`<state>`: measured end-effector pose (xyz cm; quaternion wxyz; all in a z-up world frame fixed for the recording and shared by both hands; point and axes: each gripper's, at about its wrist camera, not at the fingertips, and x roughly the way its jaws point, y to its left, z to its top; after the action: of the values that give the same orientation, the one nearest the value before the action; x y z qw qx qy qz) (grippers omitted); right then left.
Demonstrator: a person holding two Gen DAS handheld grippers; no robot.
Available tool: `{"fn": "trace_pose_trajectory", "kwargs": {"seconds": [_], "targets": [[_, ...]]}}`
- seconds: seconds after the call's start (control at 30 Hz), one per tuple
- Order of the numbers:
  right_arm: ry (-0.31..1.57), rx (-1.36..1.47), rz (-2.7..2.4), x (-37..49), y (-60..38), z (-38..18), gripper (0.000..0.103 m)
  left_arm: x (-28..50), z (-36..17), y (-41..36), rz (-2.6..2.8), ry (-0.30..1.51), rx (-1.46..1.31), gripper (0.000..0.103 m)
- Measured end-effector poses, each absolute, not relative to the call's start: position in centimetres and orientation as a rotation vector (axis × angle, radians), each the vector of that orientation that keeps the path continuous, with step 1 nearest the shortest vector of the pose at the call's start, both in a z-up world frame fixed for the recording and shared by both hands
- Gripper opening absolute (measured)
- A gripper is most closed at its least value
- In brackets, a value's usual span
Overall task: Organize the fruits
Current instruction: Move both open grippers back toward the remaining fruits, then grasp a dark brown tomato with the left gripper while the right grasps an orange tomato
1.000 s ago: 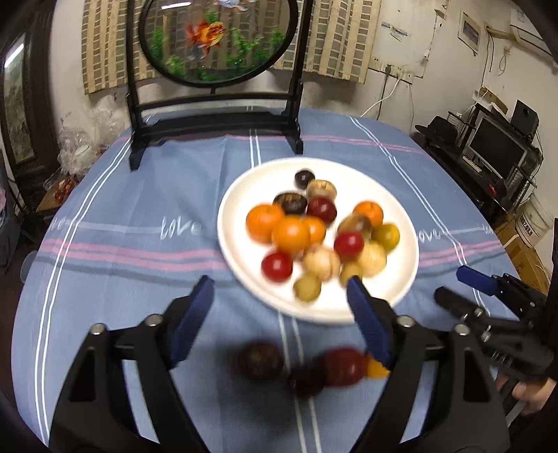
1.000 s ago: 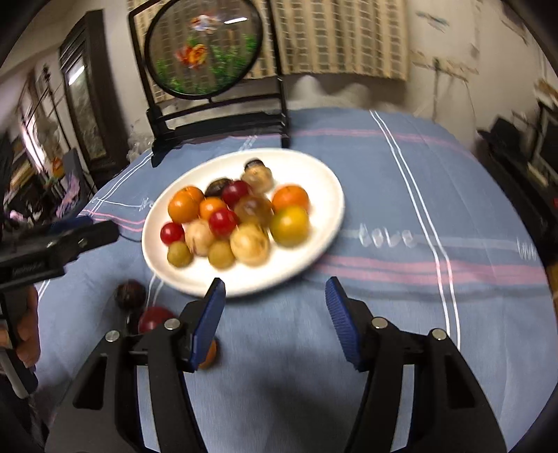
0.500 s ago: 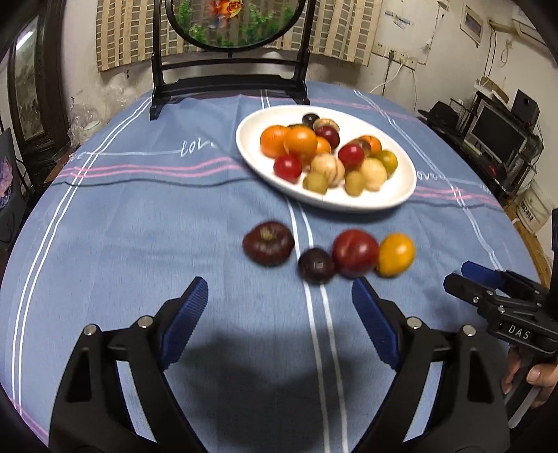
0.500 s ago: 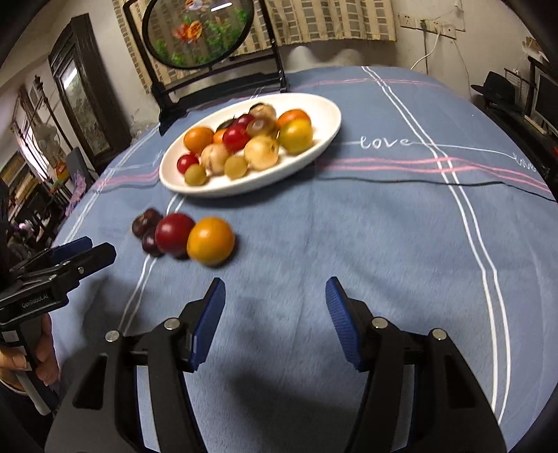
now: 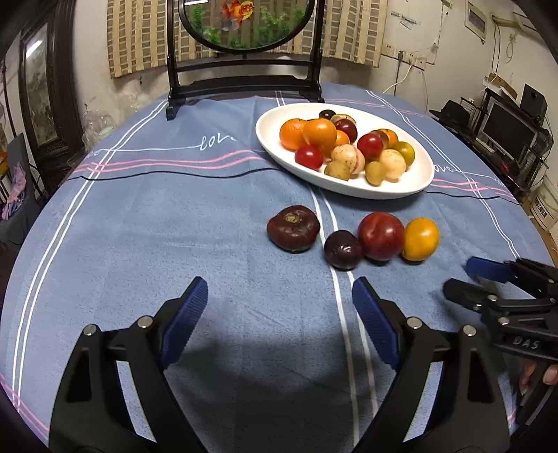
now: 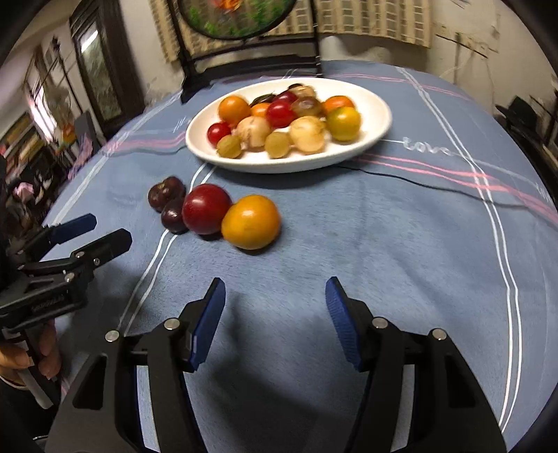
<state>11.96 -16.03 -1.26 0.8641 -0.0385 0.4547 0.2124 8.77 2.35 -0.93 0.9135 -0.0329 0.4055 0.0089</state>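
Fruits lie in two groups on a round table under a blue cloth with white and pink stripes [image 5: 174, 223]. Four loose ones sit in a row on the cloth: a large dark maroon squat fruit [image 5: 293, 228] at the left, apart from the rest, then a small dark purple plum [image 5: 342, 250], a round red fruit [image 5: 381, 236] and a round orange-yellow fruit [image 5: 420, 239], these three touching one another. Just beyond them, farther from the cameras, a white oval plate [image 5: 411, 183] holds a heap of small orange, red, pale yellow and dark fruits [image 5: 348, 146]. The left gripper [image 5: 279, 315] hovers over bare cloth on the near side of the row, its blue-padded jaws spread wide with nothing between them. The right gripper [image 6: 275, 320], near and to the right of the orange-yellow fruit, also stands apart and empty. At the far edge stands a black-framed round screen painted with goldfish [image 5: 244, 24].
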Motion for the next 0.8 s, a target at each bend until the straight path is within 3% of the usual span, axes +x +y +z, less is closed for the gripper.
{"fn": "trace_pose_trajectory", "kwargs": {"seconds": [0.43,0.5,0.53,0.8], "targets": [[0.964,-0.202,0.442,15.6,-11.5,-2.2,0.061,9.6,-2.4,3.3,-0.018,0.916,-0.152,0.087],[0.952,-0.212,0.426,15.8,-11.5,-2.2,0.046,9.7,-2.5,3.4,-0.02,0.926,-0.159,0.087],[0.945,-0.207,0.433,15.8,-11.6,-2.1,0.044,9.7,-2.6,3.5,-0.023,0.928,-0.165,0.087],[0.934,-0.076,0.474,14.5,-13.7,-1.4,0.044,10.0,-2.7,3.4,-0.017,0.94,-0.164,0.087]]}}
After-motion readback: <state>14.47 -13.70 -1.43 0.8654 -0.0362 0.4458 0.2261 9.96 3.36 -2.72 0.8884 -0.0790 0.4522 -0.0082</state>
